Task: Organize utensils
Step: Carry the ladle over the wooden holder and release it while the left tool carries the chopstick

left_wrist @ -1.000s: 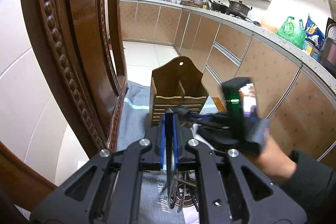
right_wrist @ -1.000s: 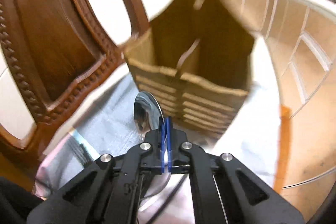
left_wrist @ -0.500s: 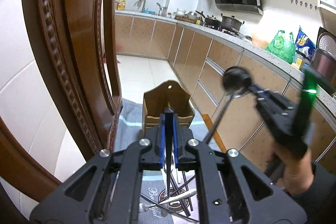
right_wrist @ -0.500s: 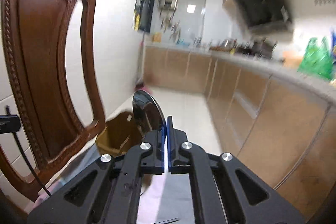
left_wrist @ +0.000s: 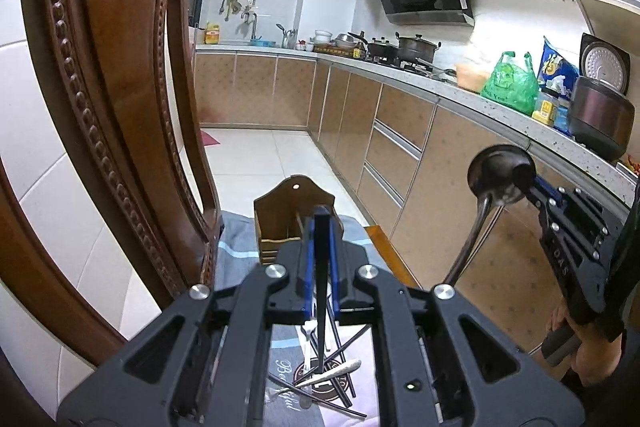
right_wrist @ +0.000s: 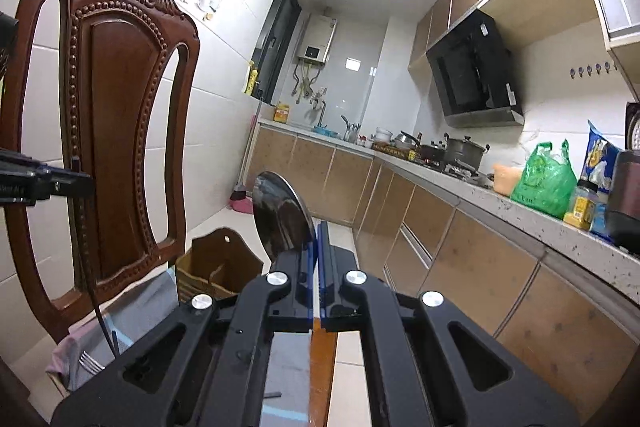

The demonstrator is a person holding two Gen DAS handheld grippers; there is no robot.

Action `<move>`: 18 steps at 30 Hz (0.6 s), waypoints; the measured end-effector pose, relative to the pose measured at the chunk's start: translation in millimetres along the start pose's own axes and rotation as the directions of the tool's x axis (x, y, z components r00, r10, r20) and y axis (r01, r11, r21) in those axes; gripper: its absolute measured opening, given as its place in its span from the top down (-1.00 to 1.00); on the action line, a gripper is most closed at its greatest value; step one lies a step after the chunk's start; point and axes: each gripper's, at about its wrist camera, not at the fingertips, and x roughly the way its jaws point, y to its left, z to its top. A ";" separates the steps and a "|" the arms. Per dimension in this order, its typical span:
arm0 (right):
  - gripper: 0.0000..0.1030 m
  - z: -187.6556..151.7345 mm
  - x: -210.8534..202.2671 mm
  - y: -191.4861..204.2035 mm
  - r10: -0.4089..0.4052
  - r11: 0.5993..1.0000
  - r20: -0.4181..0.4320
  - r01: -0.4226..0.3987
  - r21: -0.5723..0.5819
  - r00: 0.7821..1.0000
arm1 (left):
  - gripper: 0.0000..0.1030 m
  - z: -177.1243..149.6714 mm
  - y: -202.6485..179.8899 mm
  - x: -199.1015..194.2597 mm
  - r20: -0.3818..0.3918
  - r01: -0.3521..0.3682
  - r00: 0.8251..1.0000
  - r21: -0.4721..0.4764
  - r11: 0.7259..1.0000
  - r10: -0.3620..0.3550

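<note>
Left wrist view, left gripper (left_wrist: 321, 223): we read the blue pads as drawn narrow on a dark thin stick, likely a chopstick, that hangs down between them
Left wrist view, holder (left_wrist: 294, 217): wooden utensil holder upright on the cloth beyond the left gripper; the compartments we can see look empty, though the gripper hides part of them
Left wrist view, pile (left_wrist: 324, 373): loose utensils lie crossed on the cloth (left_wrist: 236, 247), on the near side of the holder, below the left gripper
Left wrist view, ladle (left_wrist: 498, 175): raised well right of the holder, bowl up, handle hanging down

Right wrist view, right gripper (right_wrist: 318, 239): pads nearly closed, clamping the ladle (right_wrist: 282, 217) at the base of its bowl
Right wrist view, holder (right_wrist: 218, 267): low and left of the right gripper, in front of the chair (right_wrist: 116, 131); we see nothing standing in it
Right wrist view, fork (right_wrist: 90, 363): on the cloth, nearer the camera than the holder

Progress, our judgement: early; nothing visibly sorted, two items lifted, the pile left to clear
Next, our guess: turn the ladle handle down over a compartment
</note>
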 end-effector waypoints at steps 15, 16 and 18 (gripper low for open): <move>0.96 1.6 15.9 7.7 -0.002 1.000 -0.015 0.002 0.004 1.000 | 0.88 -0.3 6.4 5.5 0.001 0.002 1.000 -0.017 1.000 -0.002; 0.96 7.0 21.9 9.4 -0.006 1.000 -0.005 0.006 0.000 1.000 | 0.88 -0.5 6.8 6.2 0.002 0.004 1.000 -0.017 1.000 -0.004; 0.96 16.8 35.3 12.9 -0.013 1.000 0.010 0.013 -0.008 1.000 | 0.88 -2.0 7.9 8.5 0.002 0.004 1.000 -0.022 1.000 -0.004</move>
